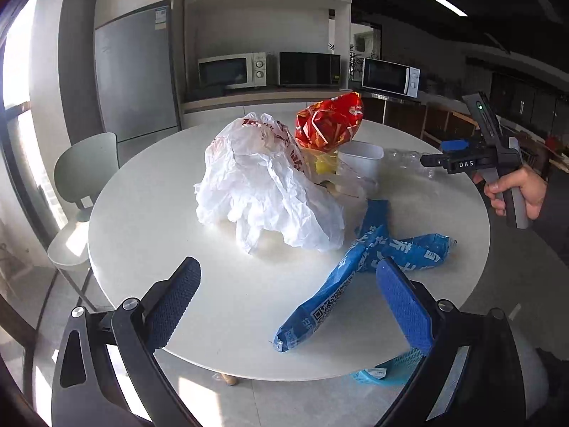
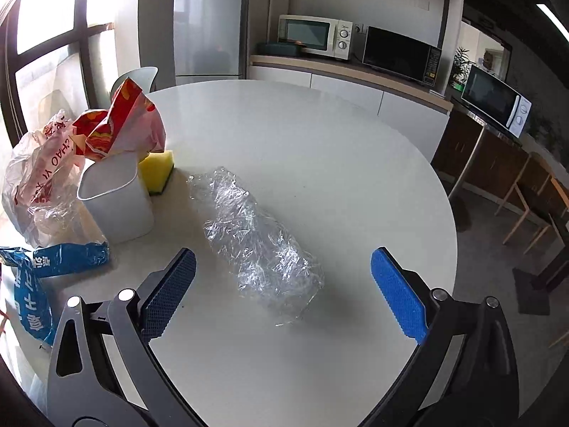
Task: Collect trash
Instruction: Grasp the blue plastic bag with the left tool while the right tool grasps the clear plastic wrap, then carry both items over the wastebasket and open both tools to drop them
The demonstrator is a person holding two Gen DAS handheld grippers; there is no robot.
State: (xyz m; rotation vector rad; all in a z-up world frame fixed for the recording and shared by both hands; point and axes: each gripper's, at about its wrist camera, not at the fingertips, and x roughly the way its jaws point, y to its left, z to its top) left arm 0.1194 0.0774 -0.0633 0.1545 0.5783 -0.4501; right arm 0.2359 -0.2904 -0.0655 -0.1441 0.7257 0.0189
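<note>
We see a round white bench (image 1: 149,235) carrying the trash, five pieces in all. The largest is one crumpled white plastic bag (image 1: 263,192) with red print, slumped at the middle. In front of it lie two blue wrappers (image 1: 359,270) with white lettering, crossed over each other near the front edge. One wad of clear crinkled film (image 2: 256,242) lies apart on bare bench to the right of the heap. One red and orange snack bag (image 1: 330,124) stands torn open behind the white bag. Beside them we count one white tub (image 2: 117,199) and one yellow sponge (image 2: 158,172), touching. Our left claw (image 1: 288,302) hangs spread wide above the blue wrappers, holding nothing. Our right claw (image 2: 282,291) is likewise spread, empty, with the film between its fingers.
</note>
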